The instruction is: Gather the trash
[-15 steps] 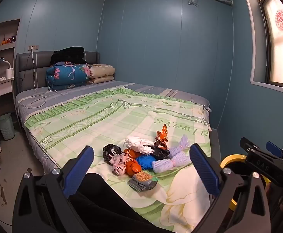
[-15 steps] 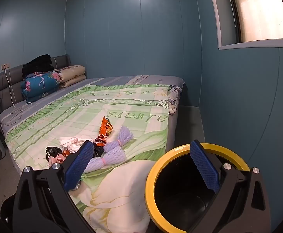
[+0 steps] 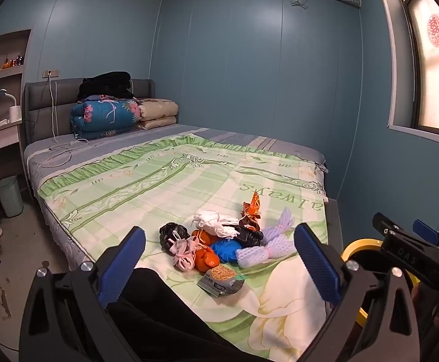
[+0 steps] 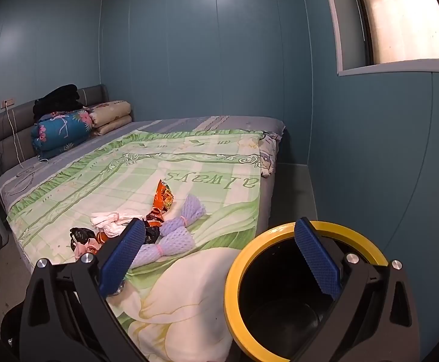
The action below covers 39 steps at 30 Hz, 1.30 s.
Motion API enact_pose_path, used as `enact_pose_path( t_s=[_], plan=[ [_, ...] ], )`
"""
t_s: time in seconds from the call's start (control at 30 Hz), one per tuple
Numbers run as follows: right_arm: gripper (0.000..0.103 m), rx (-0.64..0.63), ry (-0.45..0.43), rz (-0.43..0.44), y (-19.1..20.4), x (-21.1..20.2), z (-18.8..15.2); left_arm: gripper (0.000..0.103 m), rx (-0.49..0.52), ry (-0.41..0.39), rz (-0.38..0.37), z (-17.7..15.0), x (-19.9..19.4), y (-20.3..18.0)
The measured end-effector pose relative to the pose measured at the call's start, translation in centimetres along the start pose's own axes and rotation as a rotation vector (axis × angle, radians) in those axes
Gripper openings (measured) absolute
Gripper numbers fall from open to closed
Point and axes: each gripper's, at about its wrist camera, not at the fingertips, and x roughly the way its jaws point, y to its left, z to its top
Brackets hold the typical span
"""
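**Both tongs still empty, nothing moved since half a second ago**

The left tongs [image 3: 219,259] hang with fingers wide apart, holding nothing, aimed at the trash pile [image 3: 219,244] on the bed [image 3: 147,181]. The right tongs [image 4: 219,256] are likewise spread and empty, hovering over the bin [image 4: 303,289] just beside the bed's near corner. Against the earlier frames both views are almost unchanged, so I judge that collecting has not begun and every piece is still to be lifted.

The trash lies bunched near the foot of the bed: a purple foam net [image 3: 264,244], an orange wrapper [image 3: 251,208], white tissue [image 3: 216,223], a black bag [image 3: 172,233], pink and blue wads, and a flat snack packet [image 3: 221,279] nearest the left tongs. The bin, black with a yellow rim, looks empty inside
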Motion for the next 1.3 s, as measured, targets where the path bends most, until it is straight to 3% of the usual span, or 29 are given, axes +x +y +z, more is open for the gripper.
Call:
enact_pose_path(
  t_s=[1.3],
  plan=[
    [0.095, 0.003, 0.007, -0.009, -0.06, -0.18, -0.02, 0.095, 0.001, 0.005, 0.005, -0.47, -0.27, 0.2]
  ],
)
